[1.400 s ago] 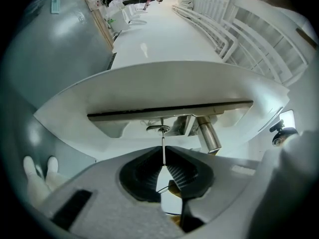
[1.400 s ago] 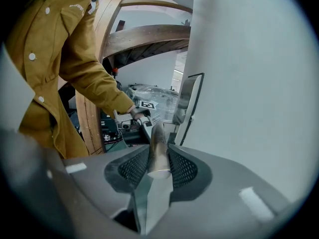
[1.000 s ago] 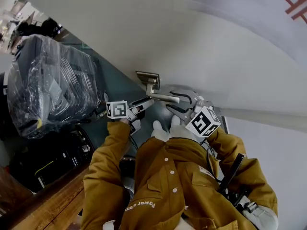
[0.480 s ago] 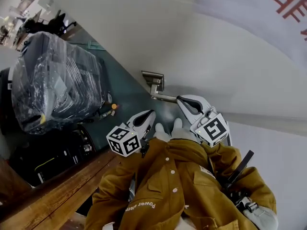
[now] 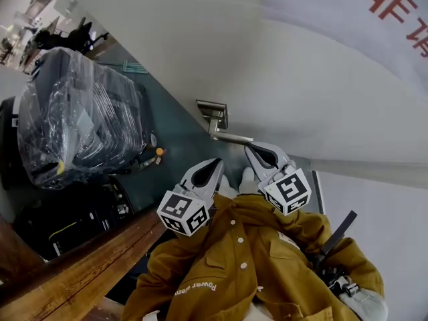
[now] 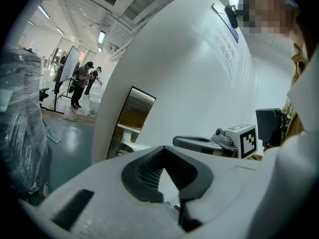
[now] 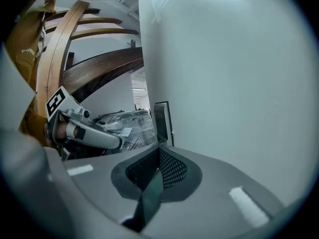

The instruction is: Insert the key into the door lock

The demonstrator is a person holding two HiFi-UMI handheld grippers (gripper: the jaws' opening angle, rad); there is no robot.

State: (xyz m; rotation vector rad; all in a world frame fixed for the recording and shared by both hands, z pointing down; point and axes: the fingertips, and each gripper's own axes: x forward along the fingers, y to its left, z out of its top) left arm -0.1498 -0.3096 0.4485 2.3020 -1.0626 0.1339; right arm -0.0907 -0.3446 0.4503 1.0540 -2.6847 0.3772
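The left gripper (image 5: 212, 162) and the right gripper (image 5: 251, 149) both have their jaws pressed together with nothing between them. They are near the door handle (image 5: 231, 137). The lock plate (image 5: 212, 110) is just beyond it, and the keyhole is probably there.

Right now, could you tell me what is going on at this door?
A person in a mustard jacket faces a white door. The left tongs and the right tongs are both shut, tips near the lever handle, and no key shows in either.
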